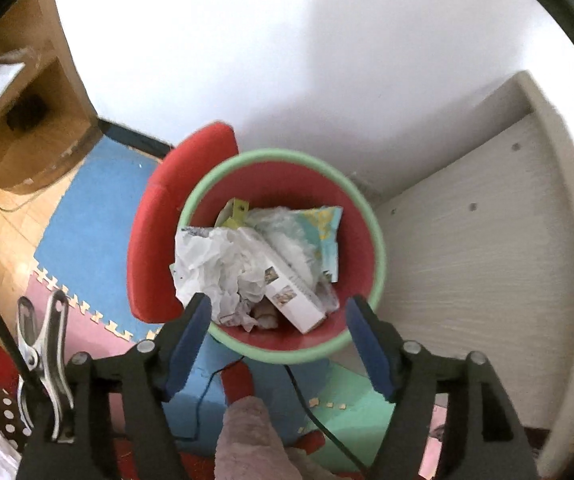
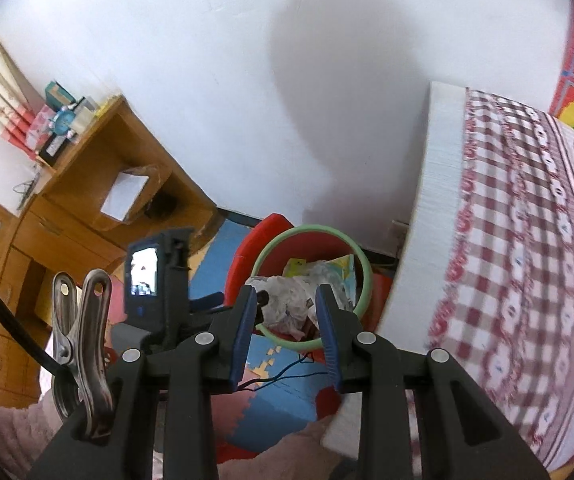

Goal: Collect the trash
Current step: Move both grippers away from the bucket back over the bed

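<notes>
Foam-mat floor (image 1: pixel 87 200): trash bin (image 1: pixel 283 354) upright, mouth up.

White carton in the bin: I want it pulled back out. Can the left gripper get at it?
Probably yes. The left gripper is open above the bin, and the white carton lies on top, uncovered; only crumpled paper crowds it.

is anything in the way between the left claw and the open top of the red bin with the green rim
Nothing visible. The left claw is open and empty above the red bin with the green rim; its mouth is uncovered, with crumpled white paper and a white carton inside.
</notes>
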